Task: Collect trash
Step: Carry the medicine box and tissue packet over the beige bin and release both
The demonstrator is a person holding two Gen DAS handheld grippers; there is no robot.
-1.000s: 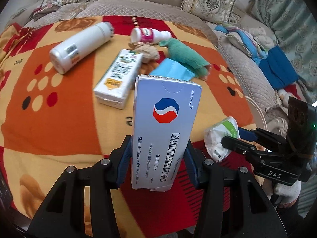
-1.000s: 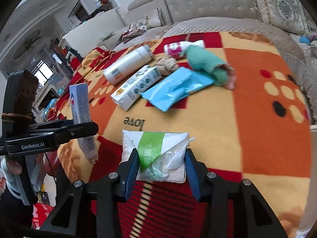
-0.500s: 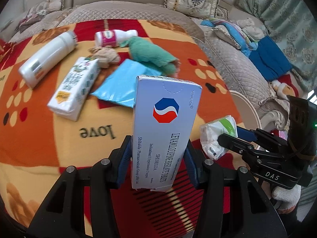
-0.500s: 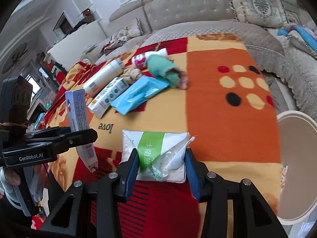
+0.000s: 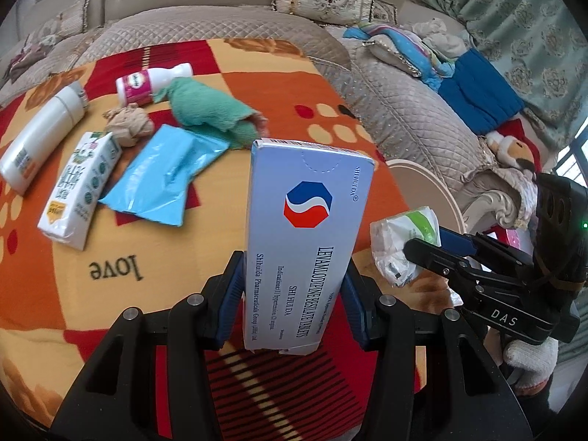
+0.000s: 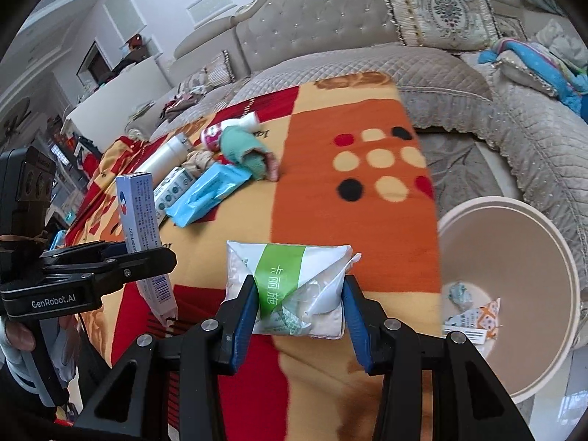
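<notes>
The left wrist view looks forward and steeply down along the left gripper (image 5: 292,286), close over the blanket (image 5: 228,250), with the sofa (image 5: 205,3) far behind and the right gripper (image 5: 422,253) at its right edge; the right wrist view looks the same way along the right gripper (image 6: 297,301), a little further to the right, so it takes in the round bin (image 6: 514,250) beside the blanket (image 6: 330,202) and the left gripper (image 6: 147,257) at its left edge. Both share the blanket, the litter at its far end, the sofa back and each other's gripper.
</notes>
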